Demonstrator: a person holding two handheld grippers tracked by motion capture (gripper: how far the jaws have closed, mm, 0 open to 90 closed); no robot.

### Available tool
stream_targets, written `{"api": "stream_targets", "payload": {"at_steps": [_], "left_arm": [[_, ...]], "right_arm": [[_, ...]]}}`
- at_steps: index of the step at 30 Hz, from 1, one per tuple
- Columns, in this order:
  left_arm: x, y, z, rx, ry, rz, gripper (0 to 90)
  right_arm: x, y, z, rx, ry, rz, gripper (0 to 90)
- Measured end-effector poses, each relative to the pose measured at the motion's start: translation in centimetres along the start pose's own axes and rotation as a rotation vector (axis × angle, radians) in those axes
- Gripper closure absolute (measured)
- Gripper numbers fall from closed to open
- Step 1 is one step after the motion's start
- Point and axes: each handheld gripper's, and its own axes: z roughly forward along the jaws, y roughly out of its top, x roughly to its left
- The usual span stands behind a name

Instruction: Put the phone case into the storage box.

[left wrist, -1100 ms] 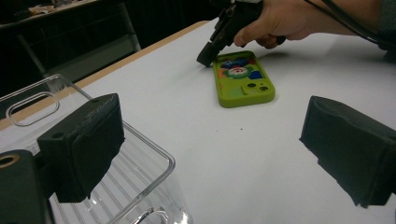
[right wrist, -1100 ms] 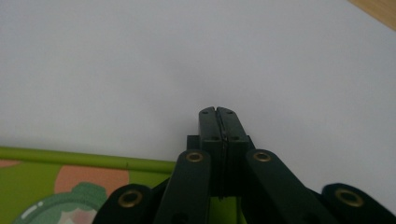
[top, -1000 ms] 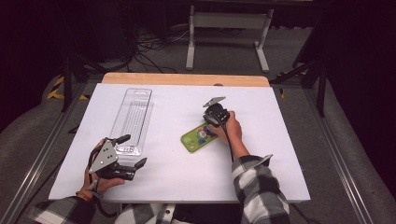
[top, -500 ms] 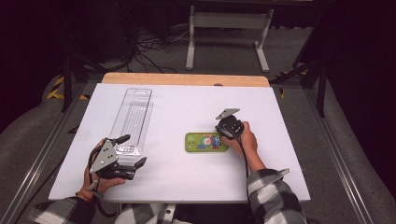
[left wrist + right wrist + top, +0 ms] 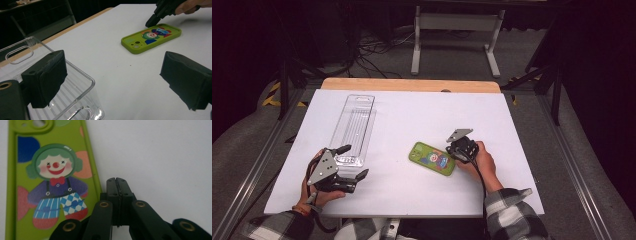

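Where the high view blurs it, clown-printed phone case beside closed right claw.

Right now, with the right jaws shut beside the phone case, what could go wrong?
1. The right gripper sits shut at the edge of the case; pushing could skid or spin it on the smooth table instead of steering it.
2. The left gripper, jaws open, rests by the clear tray; a nudge might shift the tray.

My bench in a dim lab: a white-topped table on aluminium rails, cables tangled on grey floor beside a metal stand.
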Motion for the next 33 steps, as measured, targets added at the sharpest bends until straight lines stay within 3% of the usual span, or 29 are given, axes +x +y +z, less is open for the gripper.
{"api": "stream_targets", "payload": {"at_steps": [14,33], "left_arm": [[0.0,0.1,0.0,0.007,-0.01,0.012,6.8],[0.0,0.1,0.0,0.008,-0.011,0.015,6.8]], "right_arm": [[2.8,-1.4,-1.9,0.0,0.063,0.005,88.7],[3.3,-1.7,-2.3,0.007,0.073,0.023,82.7]]}}
